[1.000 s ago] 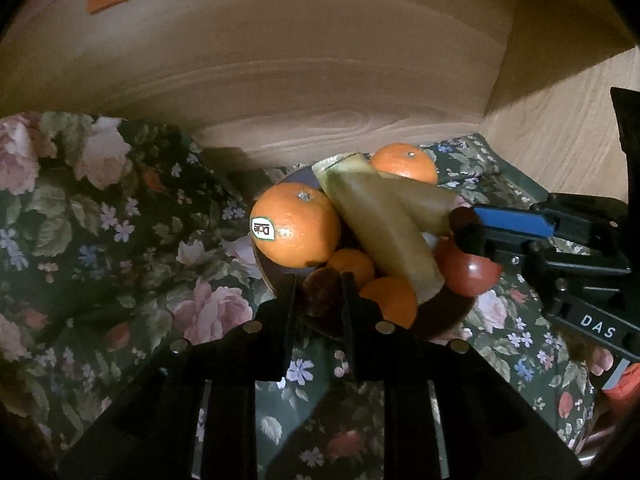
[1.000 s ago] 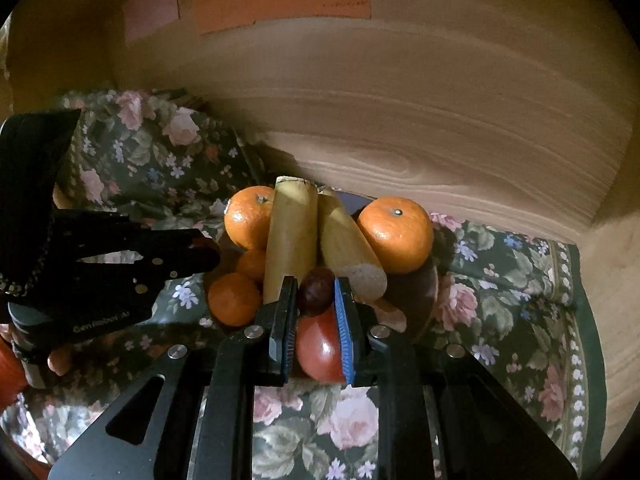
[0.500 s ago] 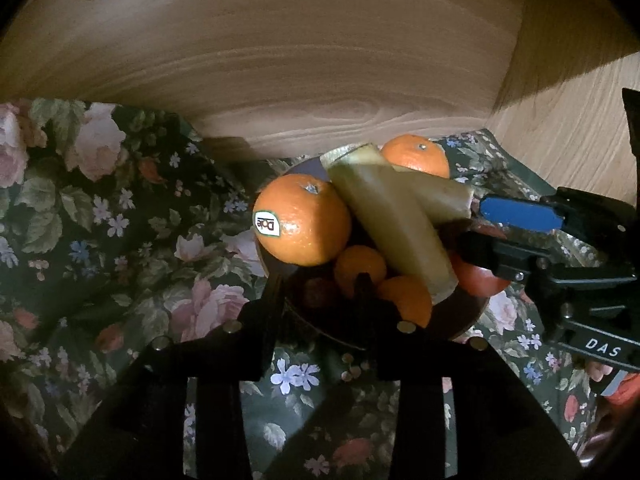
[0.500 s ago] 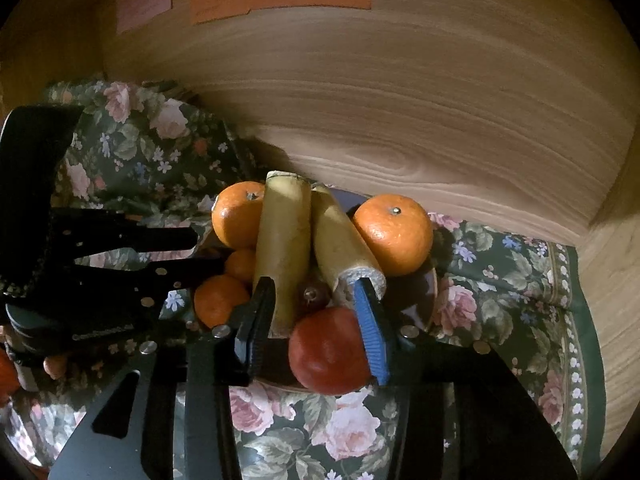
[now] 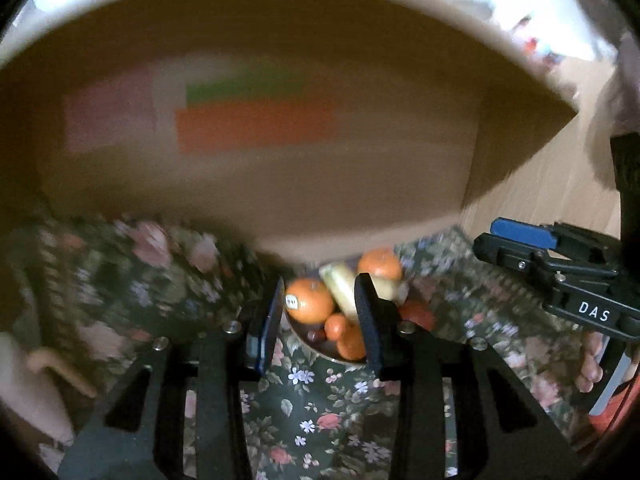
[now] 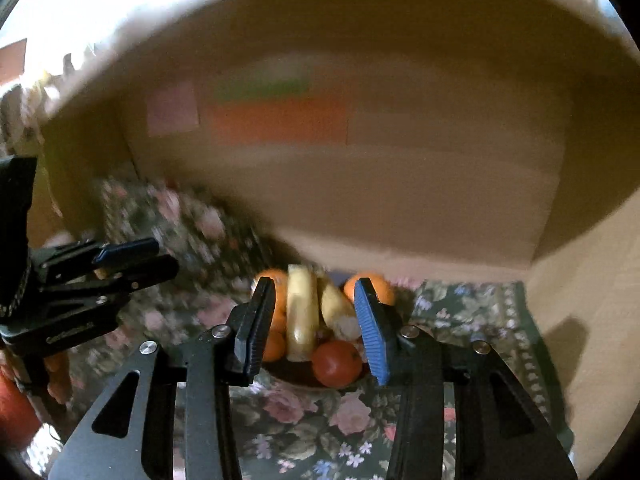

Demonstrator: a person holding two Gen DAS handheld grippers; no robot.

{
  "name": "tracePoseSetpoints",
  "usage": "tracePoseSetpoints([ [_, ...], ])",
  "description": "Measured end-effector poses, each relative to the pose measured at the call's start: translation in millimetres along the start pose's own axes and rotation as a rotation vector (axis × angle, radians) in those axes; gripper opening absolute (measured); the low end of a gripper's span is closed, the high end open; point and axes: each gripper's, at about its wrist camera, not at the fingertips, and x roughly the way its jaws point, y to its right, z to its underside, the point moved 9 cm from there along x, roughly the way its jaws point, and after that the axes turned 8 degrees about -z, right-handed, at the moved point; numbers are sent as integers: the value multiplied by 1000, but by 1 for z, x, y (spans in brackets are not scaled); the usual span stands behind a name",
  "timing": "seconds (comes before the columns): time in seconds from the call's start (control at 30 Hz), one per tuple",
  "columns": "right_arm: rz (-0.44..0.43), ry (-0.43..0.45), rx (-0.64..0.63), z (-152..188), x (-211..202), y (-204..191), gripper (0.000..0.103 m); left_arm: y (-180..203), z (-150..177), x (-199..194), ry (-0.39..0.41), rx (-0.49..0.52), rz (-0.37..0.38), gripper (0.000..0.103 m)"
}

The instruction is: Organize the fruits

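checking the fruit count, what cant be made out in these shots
- Dark round fruit bowl: right wrist view, fruit covers its inside; any pieces underneath are hidden.
- Small orange mandarins: left wrist view, the left gripper's black finger cuts them off.
- Coloured paper notes on the wood panel: motion blur, writing unreadable.

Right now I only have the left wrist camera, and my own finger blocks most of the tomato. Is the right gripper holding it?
Observer: No. The right wrist view shows the right gripper wide open with nothing between its fingers.
Operator: So where is the tomato?
Observer: The tomato lies in the bowl, at the edge nearest that gripper, with nothing gripping it.
Operator: What sits behind it?
Observer: Two bananas lie side by side, with an orange to their right.
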Motion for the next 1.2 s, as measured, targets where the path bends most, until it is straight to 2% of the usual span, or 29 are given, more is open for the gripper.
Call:
tracePoseSetpoints([
  [0.23,8,175,4,-19,-87,-33,38,4,-23,-96,177,-27,-29,37],
  [0.33,10,237,1,-21,-119,-48,38,6,-26,-135,245,-32,-45,50],
  [0.43,11,286,-7,-21,-143,-61,39,7,-25,-169,297,-38,-57,57],
  [0.47,16,303,-13,-20,-151,-66,40,9,-24,-178,307,-40,-59,62],
  [0.53,23,328,-17,-18,-162,-72,56,9,-22,-190,324,-49,-66,72],
  [0.6,29,348,-21,-15,-171,-77,65,10,-21,-204,343,-51,-80,82],
  [0.67,32,354,-24,-12,-177,-81,68,12,-18,-211,359,-52,-92,92],
  [0.77,48,362,-28,-9,-181,-84,80,14,-14,-223,381,-44,-117,98],
  [1.0,99,391,-31,-3,-191,-85,102,18,-6,-233,394,-30,-135,102],
  [1.2,111,394,-36,-3,-194,-84,103,17,-4,-231,387,-33,-129,103],
])
